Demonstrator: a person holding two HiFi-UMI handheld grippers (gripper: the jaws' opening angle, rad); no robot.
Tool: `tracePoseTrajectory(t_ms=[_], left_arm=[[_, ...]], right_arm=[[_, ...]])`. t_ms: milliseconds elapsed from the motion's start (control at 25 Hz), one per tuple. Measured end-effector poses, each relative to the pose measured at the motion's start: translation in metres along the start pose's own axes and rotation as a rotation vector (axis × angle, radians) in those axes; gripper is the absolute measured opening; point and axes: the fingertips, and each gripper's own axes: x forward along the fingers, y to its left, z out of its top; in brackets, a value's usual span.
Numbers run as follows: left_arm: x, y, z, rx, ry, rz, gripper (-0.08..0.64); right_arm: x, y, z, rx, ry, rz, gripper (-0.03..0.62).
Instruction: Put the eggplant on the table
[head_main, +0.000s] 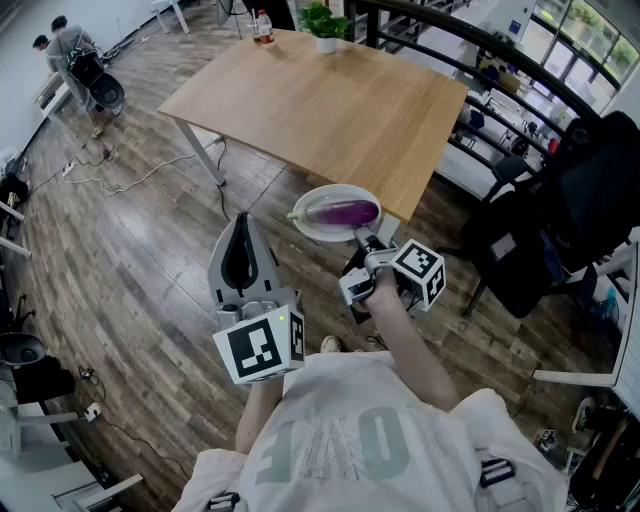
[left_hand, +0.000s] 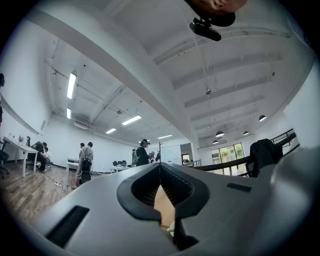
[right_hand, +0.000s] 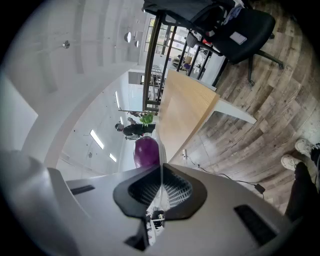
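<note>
A purple eggplant (head_main: 345, 212) with a green stem lies on a white plate (head_main: 308, 228) held in the air just short of the wooden table's (head_main: 330, 100) near corner. My right gripper (head_main: 361, 238) is shut on the plate's near rim. In the right gripper view the plate's rim (right_hand: 160, 172) runs edge-on between the closed jaws, with the eggplant (right_hand: 146, 151) just beyond them. My left gripper (head_main: 243, 220) is to the left of the plate, apart from it and shut on nothing. In the left gripper view its jaws (left_hand: 160, 166) meet at the tips.
A potted plant (head_main: 325, 25) and bottles (head_main: 262, 25) stand at the table's far edge. A black office chair (head_main: 560, 210) draped with dark clothing stands at the right, with a railing behind it. People (head_main: 70, 50) stand at the far left, and cables trail over the wooden floor.
</note>
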Motion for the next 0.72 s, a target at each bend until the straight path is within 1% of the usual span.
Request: tracePoseTrajectory(t_ms=[120,280,600,720], left_arm=[[0.002,-0.002,0.001,0.002,-0.009,-0.010,0.009],[0.007,0.000,0.003,-0.012,-0.024,-0.024,0.009],[0.009,0.013,-0.006,-0.031,-0.004,-0.029,0.009],[0.011,0.025,-0.008,-0.036,-0.004,-0.023,0.009]], right_arm=[[-0.001,0.000,0.000,-0.027,0.003,0.002,0.026],[0.004,0.005,0.001,-0.030,-0.003,0.015,0.026],[0.010,0.002,-0.002,-0.036,-0.022,0.010,0.026],[0.016,0.003,-0.002,-0.026,-0.030,0.016,0.026]])
